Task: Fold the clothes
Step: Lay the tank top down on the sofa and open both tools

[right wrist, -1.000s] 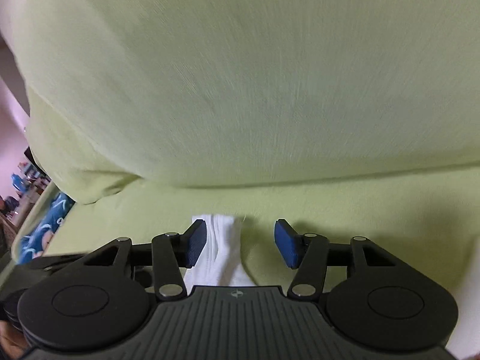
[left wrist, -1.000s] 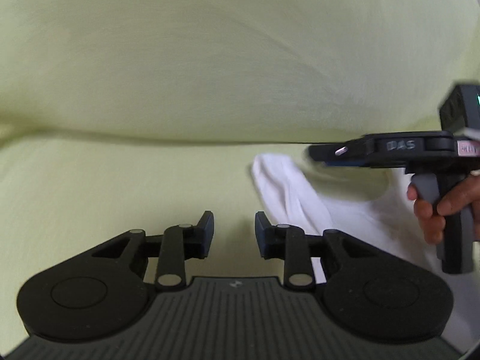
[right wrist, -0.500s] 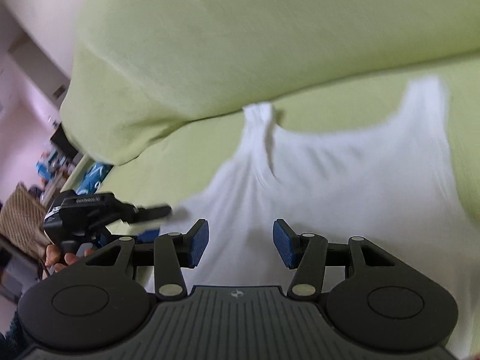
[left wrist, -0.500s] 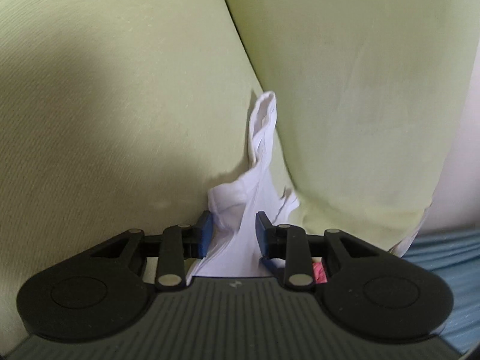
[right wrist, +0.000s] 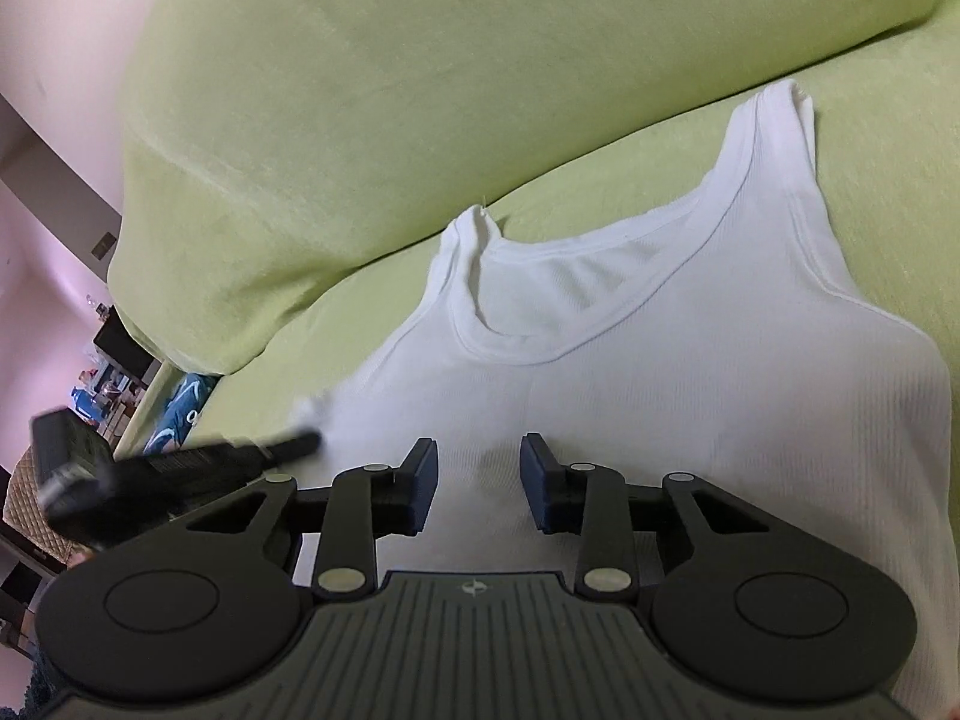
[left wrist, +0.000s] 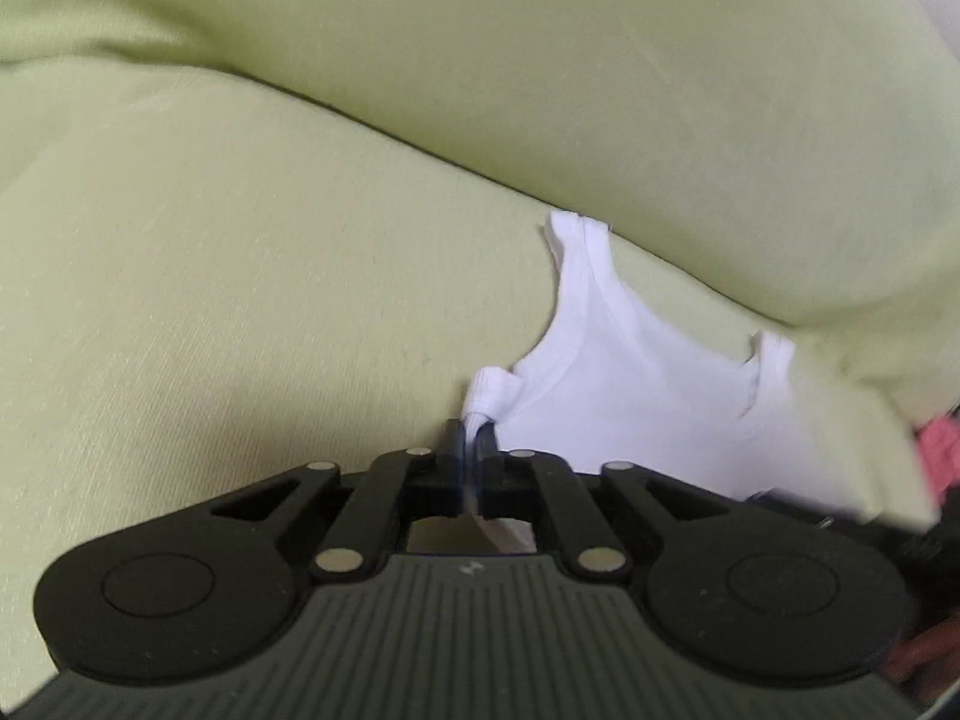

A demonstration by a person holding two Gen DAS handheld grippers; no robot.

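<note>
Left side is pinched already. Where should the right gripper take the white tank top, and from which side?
At the tank top's right armhole edge, mirroring the left gripper; come in from the right. The right gripper, jaws closing, hovers over flat mid-chest cloth with no edge to pinch.

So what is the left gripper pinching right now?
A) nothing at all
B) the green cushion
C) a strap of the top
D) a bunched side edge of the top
D: the left gripper is shut on a bunched bit of the white top at its side edge, below the armhole; both straps lie free near the green cushion.
</note>
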